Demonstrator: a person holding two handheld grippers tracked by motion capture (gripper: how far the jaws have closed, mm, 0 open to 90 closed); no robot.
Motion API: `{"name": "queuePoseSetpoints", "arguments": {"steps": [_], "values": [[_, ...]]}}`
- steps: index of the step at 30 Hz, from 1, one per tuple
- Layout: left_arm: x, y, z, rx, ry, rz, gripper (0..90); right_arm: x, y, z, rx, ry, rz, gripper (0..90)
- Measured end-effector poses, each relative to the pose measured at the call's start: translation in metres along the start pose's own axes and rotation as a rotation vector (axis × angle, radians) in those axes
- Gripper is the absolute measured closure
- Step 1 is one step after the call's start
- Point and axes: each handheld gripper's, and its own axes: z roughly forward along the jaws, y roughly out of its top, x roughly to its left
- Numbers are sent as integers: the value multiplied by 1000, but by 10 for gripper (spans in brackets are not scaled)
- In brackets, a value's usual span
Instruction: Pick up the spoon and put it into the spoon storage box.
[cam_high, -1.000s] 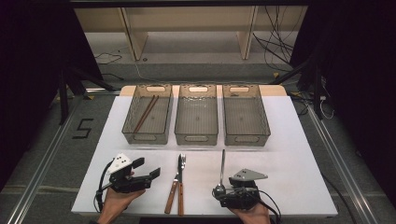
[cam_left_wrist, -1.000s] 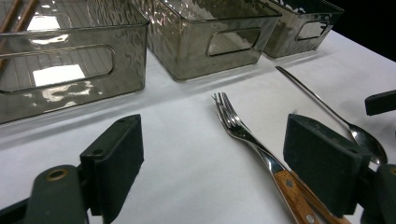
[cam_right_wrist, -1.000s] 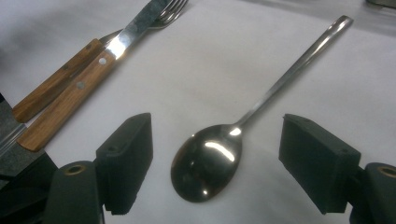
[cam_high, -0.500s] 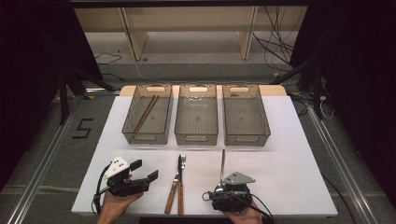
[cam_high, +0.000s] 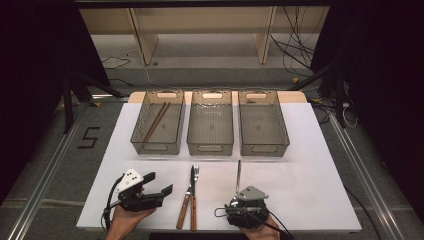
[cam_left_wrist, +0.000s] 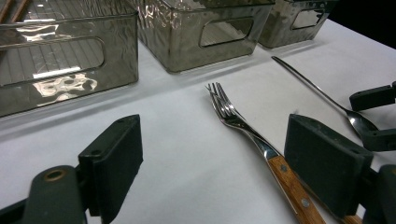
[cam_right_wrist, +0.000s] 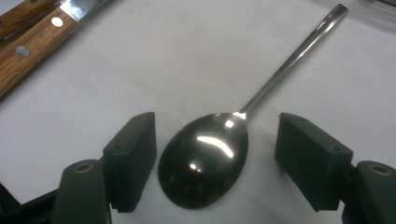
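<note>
— Where is the spoon (cam_right_wrist: 205, 163) seen?
— Its bowl is seen low in the right gripper view, between the wide-open jaws of the right gripper (cam_right_wrist: 215, 163), untouched.
— And the left gripper (cam_left_wrist: 233, 168)?
— It is held wide too. A fork (cam_left_wrist: 254, 140) is shown there, with three bins (cam_high: 210, 127) across the top.
— Anything more from above?
— Two brown sticks (cam_high: 156, 121) are seen inside the left bin.

spoon (cam_high: 238, 176) bowl hidden under right tongs (cam_high: 243, 212), handle ends (cam_left_wrist: 299, 198) cropped btm
</note>
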Motion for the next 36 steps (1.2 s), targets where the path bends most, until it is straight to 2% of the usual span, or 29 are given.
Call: {"name": "queuePoseSetpoints", "arguments": {"steps": [4, 14, 22, 31, 33, 36], "values": [[0, -1, 0, 3, -4, 4, 191, 0, 1, 0, 6, -6, -2, 334], [-2, -1, 1, 6, -9, 11, 191, -4, 1, -3, 12, -10, 1, 478], [-3, -1, 1, 15, -10, 21, 194, -8, 1, -4, 8, -5, 35, 532], [-3, -1, 1, 18, -10, 26, 196, -11, 0, -8, 6, 27, 84, 588], [-3, -1, 1, 17, -9, 26, 197, -11, 0, -8, 6, 59, 101, 596], [-3, -1, 1, 18, -9, 27, 198, -8, 0, -8, 6, 63, 91, 604]]}}
